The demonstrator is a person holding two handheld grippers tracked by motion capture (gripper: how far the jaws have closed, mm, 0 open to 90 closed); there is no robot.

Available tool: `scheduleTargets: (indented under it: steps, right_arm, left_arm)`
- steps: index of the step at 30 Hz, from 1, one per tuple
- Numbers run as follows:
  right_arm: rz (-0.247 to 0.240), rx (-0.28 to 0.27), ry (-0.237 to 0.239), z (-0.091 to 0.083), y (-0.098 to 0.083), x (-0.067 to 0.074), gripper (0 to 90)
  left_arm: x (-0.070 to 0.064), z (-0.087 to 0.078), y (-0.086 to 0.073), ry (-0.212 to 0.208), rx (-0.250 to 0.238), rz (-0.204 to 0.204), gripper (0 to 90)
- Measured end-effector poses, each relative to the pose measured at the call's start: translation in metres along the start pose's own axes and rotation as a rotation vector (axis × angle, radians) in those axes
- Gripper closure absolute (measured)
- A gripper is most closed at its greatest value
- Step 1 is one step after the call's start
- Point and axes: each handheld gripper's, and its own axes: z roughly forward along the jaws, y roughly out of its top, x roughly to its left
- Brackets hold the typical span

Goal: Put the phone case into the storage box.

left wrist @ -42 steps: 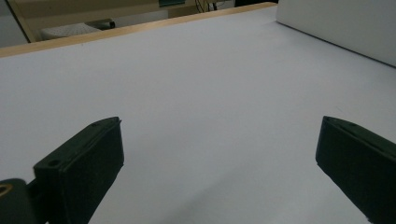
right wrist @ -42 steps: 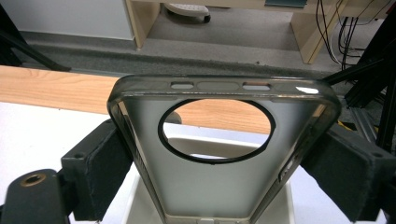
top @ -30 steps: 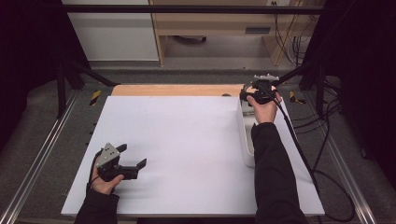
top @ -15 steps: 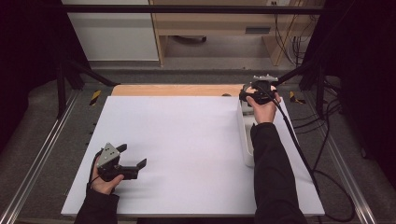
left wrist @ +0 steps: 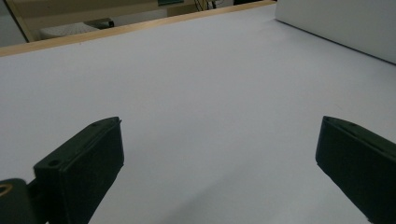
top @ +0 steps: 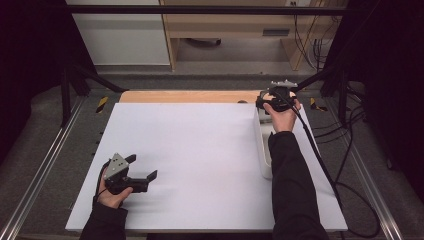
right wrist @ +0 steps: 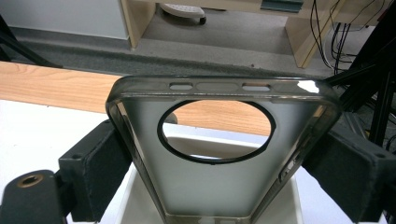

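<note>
1. Smoky translucent plastic phone case with a round camera opening (right wrist: 219,154) is clamped by its two long edges in the right claw (right wrist: 219,163), above the far end of the long white tray (top: 263,150) at the right side of the desk (top: 200,150).
2. Gripping on the edges probably keeps the thin shell from bending (it looks flexible and glossy).
3. This case has rounded corners and small slots along its top rim.
4. At the near left corner, the left claw (left wrist: 219,154) rests low over the desk with its jaws wide apart, holding nothing; it seems to wait.
5. White matte sheet covers the desk, with a wooden strip (top: 190,96) at the far edge.
</note>
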Motion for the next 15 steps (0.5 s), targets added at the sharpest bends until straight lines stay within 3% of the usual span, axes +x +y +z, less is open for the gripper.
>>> scheduleTargets:
  steps: [15]
  right_arm:
    - [-0.013,0.000,0.010,0.0003,0.0005,-0.0015,6.4]
  left_arm:
    - [-0.0002,-0.0002,0.0001,-0.002,-0.001,0.001,0.7]
